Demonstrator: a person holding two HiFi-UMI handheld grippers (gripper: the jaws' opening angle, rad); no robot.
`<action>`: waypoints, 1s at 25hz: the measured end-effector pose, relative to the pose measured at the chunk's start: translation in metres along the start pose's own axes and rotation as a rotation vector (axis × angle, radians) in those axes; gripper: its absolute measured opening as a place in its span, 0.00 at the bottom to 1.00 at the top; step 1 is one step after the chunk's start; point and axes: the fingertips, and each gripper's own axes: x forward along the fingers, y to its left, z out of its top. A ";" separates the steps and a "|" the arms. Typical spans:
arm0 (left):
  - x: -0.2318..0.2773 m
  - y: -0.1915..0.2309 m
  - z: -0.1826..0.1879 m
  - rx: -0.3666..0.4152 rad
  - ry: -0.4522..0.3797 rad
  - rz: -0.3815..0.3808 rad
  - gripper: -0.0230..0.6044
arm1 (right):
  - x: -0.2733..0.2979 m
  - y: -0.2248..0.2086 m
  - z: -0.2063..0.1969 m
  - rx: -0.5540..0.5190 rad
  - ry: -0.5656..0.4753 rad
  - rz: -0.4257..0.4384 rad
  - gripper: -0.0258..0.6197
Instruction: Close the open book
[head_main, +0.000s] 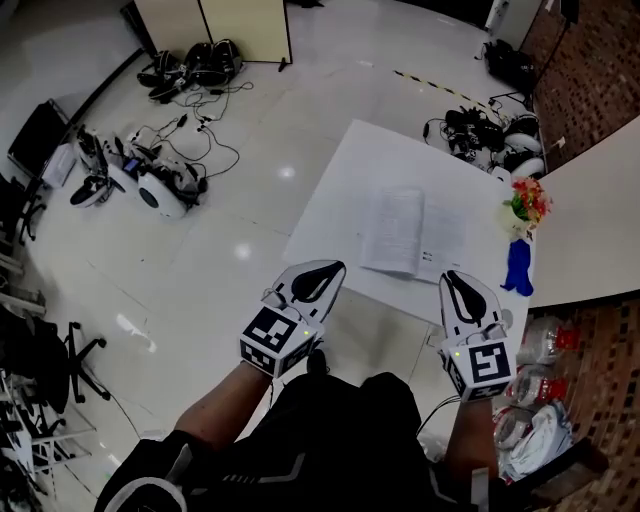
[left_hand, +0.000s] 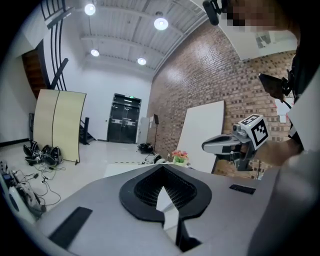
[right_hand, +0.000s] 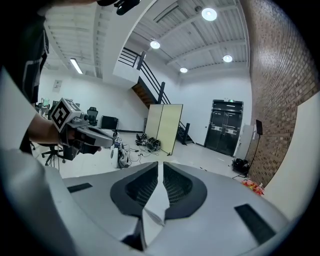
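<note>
The open book (head_main: 412, 232) lies flat on the white desk (head_main: 335, 190) ahead of the left claw (head_main: 322, 275) and right claw (head_main: 456, 283), both shut and empty; it looks light and floppy, so lift one outer edge.

I see a white rectangular table (head_main: 340, 200) set at an angle on a glossy pale floor (head_main: 250, 130). An open book (head_main: 412, 232) lies flat on it, pages up, closer to the near edge. At the right edge stands a small bunch of red and yellow flowers (head_main: 525, 203). Just beside them, towards the near right corner, is a blue object (head_main: 517, 268) I cannot identify.
</note>
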 end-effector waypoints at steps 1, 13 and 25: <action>0.007 0.005 -0.001 -0.009 0.005 0.007 0.03 | 0.008 -0.005 -0.001 -0.024 0.008 0.001 0.04; 0.106 0.038 0.002 -0.021 0.084 0.169 0.03 | 0.108 -0.048 -0.014 -0.179 0.030 0.270 0.14; 0.096 0.093 -0.100 -0.178 0.263 0.299 0.03 | 0.215 0.085 -0.182 -0.529 0.425 0.647 0.23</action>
